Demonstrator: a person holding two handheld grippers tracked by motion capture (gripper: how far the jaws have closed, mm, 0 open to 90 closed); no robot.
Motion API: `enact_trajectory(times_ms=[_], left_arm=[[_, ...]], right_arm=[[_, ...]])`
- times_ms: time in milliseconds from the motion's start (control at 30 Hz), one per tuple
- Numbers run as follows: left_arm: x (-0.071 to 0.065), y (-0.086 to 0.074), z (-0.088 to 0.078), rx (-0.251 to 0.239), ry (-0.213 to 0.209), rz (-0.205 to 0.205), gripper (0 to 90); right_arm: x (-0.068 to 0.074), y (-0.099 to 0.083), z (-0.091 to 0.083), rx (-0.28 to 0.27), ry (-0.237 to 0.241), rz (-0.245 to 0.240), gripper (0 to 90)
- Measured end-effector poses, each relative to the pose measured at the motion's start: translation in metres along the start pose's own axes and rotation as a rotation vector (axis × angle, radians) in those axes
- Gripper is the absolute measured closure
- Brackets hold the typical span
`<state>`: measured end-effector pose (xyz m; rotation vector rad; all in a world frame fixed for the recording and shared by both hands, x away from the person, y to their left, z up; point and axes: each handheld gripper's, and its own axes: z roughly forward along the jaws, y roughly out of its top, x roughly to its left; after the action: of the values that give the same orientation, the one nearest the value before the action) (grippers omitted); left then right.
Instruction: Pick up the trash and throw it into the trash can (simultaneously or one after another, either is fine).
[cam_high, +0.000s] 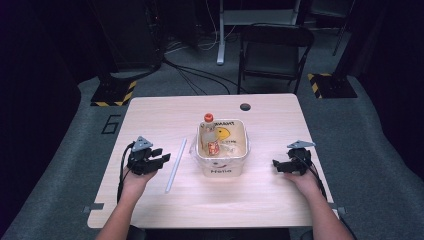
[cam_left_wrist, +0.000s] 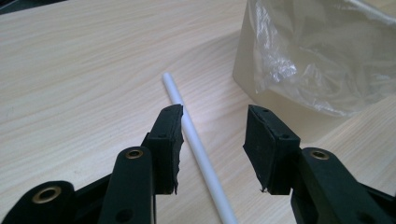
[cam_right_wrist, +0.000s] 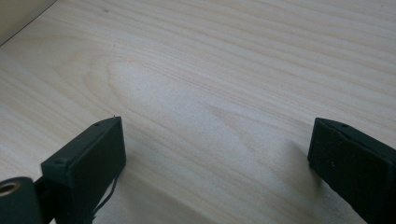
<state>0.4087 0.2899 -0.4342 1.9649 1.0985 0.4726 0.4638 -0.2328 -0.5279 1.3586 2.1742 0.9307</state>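
Black jaws of the left gripper (cam_left_wrist: 212, 140) straddle the thin white plastic straw (cam_left_wrist: 196, 144) lying on the pale wooden table (cam_high: 260, 195), not pinching it. Beside stands a bag-lined white tub (cam_high: 222, 162) lettered "Hello". The right gripper (cam_right_wrist: 215, 158) is spread wide.

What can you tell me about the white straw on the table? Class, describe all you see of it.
The white straw is a thin, straight, smooth tube, plastic or paper by its look. It lies flat on the pale wooden table, left of the lined bin and apart from it. The left gripper stands around it, jaws open; the straw runs close beside one pad, whether touching is unclear.
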Motion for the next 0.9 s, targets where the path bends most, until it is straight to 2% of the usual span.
enact_trajectory(times_ms=[133,567,667,900], left_arm=[[0.000,-0.008,0.002,-0.003,-0.006,-0.025,56.2],[0.003,-0.028,0.011,0.009,0.009,-0.054,58.0],[0.002,-0.035,0.016,0.018,0.004,-0.075,58.4],[-0.002,-0.042,0.029,0.050,0.005,-0.073,61.2]], right_arm=[[0.000,0.000,0.000,0.000,0.000,0.001,3.3],[0.000,0.000,0.000,0.001,0.000,0.001,3.3],[0.000,0.000,0.000,0.001,0.000,0.001,3.3],[0.000,0.000,0.000,0.001,0.000,0.001,3.3]])
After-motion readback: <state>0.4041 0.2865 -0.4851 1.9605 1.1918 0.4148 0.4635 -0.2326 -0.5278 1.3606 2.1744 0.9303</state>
